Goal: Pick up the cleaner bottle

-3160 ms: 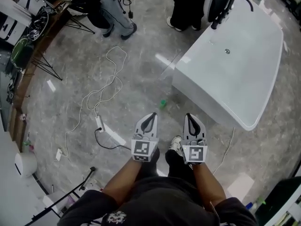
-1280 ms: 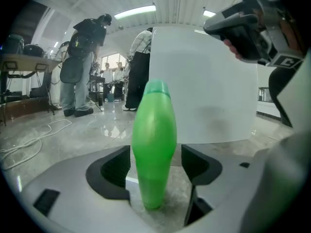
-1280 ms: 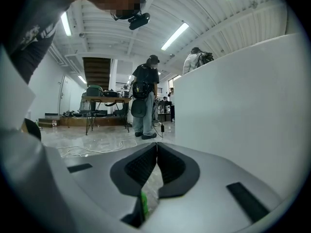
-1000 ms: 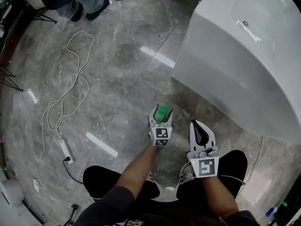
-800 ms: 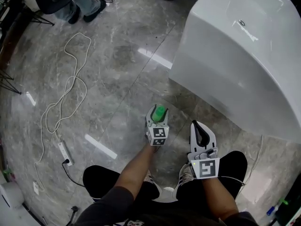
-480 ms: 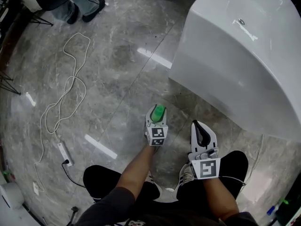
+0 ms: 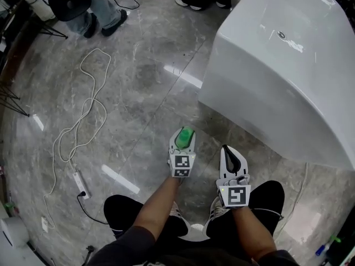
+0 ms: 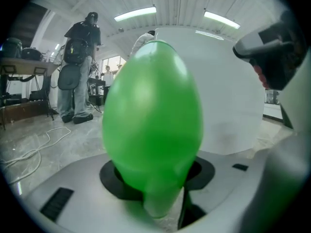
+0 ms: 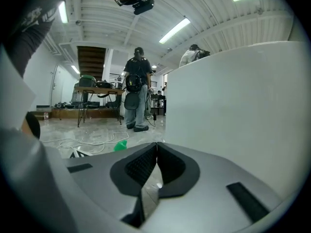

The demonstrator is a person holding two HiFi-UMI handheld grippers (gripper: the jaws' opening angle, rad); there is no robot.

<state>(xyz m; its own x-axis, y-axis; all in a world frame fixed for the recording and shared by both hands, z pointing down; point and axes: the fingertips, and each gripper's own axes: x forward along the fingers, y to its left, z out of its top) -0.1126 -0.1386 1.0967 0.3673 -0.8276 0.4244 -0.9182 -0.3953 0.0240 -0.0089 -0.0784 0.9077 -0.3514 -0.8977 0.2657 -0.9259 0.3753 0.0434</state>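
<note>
- The left gripper [image 7: 182,133], open a second ago, is now clamping the green cleaner bottle [image 7: 184,138].
- It is lifting the bottle off the floor [image 7: 138,87]; the pickup looks nearly done.
- The right gripper [image 7: 226,150] is idling alongside, jaws together, empty.

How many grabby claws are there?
2. The grey left gripper, on the left in the head view, is clamped on the green plastic cleaner bottle. The grey right gripper, nearer the white bathtub, has its jaws together, empty. None seems hidden.
</note>
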